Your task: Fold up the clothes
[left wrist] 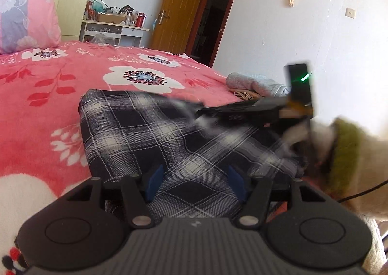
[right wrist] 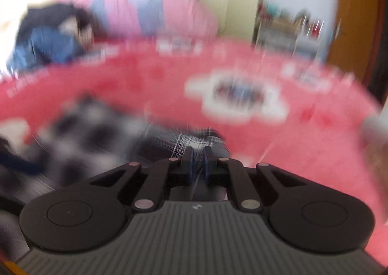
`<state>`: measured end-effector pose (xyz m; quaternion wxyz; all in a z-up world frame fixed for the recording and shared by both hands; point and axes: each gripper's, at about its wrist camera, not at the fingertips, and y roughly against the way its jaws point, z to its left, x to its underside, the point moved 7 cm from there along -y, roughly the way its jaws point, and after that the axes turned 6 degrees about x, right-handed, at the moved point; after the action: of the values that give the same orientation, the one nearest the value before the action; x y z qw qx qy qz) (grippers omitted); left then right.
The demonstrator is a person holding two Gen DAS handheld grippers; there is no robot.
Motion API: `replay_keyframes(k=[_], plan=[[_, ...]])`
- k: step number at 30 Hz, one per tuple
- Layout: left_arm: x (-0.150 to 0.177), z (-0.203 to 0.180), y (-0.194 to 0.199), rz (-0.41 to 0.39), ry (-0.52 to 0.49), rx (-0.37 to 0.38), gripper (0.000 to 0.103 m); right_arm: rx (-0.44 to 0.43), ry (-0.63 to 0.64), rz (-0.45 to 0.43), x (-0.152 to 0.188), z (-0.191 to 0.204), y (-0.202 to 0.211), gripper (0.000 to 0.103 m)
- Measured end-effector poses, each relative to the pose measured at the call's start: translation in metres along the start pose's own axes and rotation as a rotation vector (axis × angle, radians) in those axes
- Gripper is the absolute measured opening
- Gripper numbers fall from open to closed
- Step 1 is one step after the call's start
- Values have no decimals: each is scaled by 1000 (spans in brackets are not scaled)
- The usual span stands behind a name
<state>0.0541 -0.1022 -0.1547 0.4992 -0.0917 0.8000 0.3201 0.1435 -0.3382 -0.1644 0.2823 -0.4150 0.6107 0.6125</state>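
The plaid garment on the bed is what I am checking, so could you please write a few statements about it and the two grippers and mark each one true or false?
1. The plaid garment lies on a red floral bedspread. True.
2. The left gripper is clamped shut on cloth. False: its jaws stand apart over the garment.
3. The right gripper is shut on a fold of the plaid fabric. True.
4. The wooden door is closed. False: it stands open beside a dark doorway.
5. A grey folded garment lies near the bed's edge. True.
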Motion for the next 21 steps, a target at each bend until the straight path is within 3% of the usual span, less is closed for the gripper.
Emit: replay_keyframes(k=[4, 8, 10, 12, 13, 18, 21], plan=[[1, 2, 1, -5, 14, 7, 61, 1, 6, -21, -15, -5, 7, 6], [1, 1, 2, -7, 10, 0, 61, -9, -16, -97, -35, -3, 24, 6], [1, 2, 3, -5, 18, -4, 61, -5, -12, -66, -28, -1, 7, 6], [0, 3, 3, -3, 26, -9, 61, -7, 11, 35, -4, 1, -25, 5], [-1, 3, 3, -2, 29, -12, 61, -14, -1, 34, -2, 0, -29, 5], [-3, 5, 11, -1, 72, -24, 61, 54, -90, -98, -36, -16, 37, 7], [-4, 7, 18, -6, 102, -31, 61, 30, -169, -171, -40, -13, 96, 7]])
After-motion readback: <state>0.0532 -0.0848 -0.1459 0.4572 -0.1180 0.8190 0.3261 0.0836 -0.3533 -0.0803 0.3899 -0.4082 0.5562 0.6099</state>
